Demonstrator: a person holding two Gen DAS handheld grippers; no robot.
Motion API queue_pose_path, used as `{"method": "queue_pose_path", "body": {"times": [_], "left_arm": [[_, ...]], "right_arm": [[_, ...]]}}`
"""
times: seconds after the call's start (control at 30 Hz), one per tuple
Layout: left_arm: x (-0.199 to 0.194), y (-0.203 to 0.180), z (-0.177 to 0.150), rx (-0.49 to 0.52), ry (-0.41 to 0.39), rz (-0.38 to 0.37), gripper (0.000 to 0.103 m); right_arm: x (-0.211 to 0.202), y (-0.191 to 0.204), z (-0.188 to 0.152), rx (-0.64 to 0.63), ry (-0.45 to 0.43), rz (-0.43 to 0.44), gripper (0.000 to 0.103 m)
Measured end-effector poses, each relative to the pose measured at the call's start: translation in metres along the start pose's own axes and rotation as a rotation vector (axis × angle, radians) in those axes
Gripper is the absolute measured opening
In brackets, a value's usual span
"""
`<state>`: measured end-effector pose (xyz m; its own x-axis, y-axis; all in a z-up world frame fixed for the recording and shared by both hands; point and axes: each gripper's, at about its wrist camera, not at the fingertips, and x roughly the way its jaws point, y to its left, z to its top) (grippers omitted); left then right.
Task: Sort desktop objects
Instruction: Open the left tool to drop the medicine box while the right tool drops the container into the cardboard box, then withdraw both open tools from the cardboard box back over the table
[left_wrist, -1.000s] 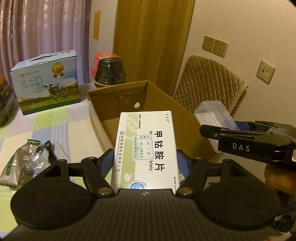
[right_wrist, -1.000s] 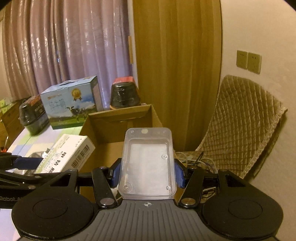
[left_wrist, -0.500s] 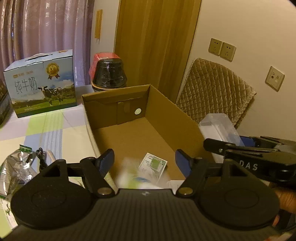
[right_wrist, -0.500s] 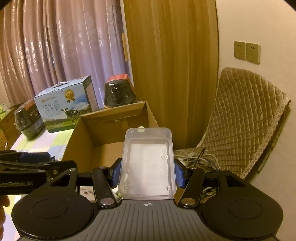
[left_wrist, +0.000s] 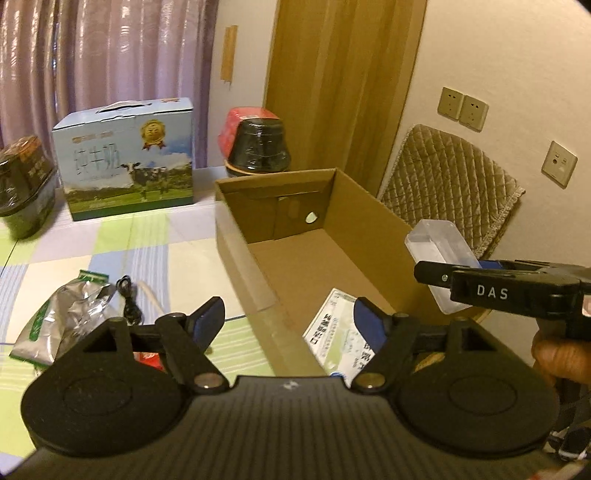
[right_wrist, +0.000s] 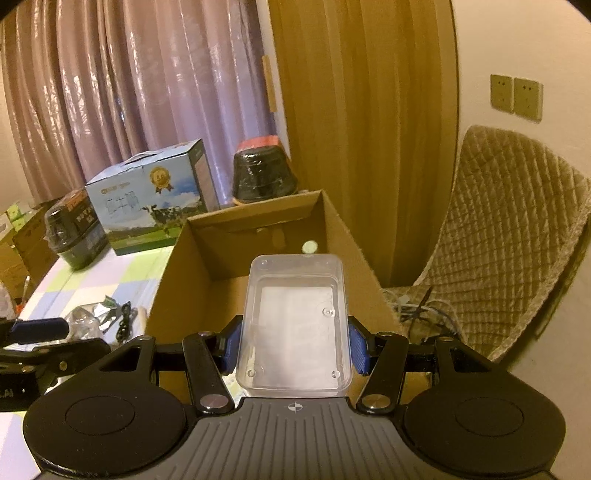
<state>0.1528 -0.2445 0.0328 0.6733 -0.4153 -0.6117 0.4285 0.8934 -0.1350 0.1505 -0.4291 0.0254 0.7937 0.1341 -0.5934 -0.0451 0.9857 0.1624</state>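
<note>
**Left claw released over cardboard box; right claw grasping clear container**

The left claw (left_wrist: 289, 321) stands spread wide with nothing between its blue pads, positioned above the near left wall of the open cardboard box (left_wrist: 369, 221). The white medicine box (left_wrist: 338, 338) lies flat on the floor of the cardboard box near its front end, partly hidden behind the claw's right finger.

The right claw (right_wrist: 293, 345) is clenched on the clear plastic container (right_wrist: 295, 325), both pads pressed against its long sides. The container sits level, open face up, and is held above the near end of the cardboard box. In the left wrist view the same container (left_wrist: 439, 254) appears beside the right wall of the cardboard box, gripped by the right claw (left_wrist: 443, 275).

On the desk (left_wrist: 110, 251), covered in a checked cloth, a crumpled silver foil packet (left_wrist: 62, 317) and a black cable (left_wrist: 129, 302) lie left of the cardboard box. A blue milk carton (left_wrist: 125, 158) and a black wrapped tub (left_wrist: 258, 147) stand at the far edge. A quilted chair (right_wrist: 498, 229) stands to the right of the desk.
</note>
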Motion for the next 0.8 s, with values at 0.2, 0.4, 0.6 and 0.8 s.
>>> {"method": "queue_pose_path", "body": {"times": [0.2, 0.4, 0.6, 0.8], "left_arm": [[-0.008, 0.013, -0.006, -0.018, -0.003, 0.013, 0.076], [-0.019, 0.026, -0.017, -0.03, 0.001, 0.035, 0.076], [-0.034, 0.038, -0.032, -0.035, 0.014, 0.051, 0.078], [-0.055, 0.052, -0.05, -0.048, 0.021, 0.077, 0.083]], "right_arm": [[-0.003, 0.001, 0.002, 0.015, -0.007, -0.002, 0.065], [-0.021, 0.002, -0.003, 0.028, -0.022, -0.01, 0.068], [-0.04, 0.019, -0.016, 0.002, -0.012, 0.006, 0.075], [-0.059, 0.047, -0.028, -0.008, -0.021, 0.048, 0.085]]}}
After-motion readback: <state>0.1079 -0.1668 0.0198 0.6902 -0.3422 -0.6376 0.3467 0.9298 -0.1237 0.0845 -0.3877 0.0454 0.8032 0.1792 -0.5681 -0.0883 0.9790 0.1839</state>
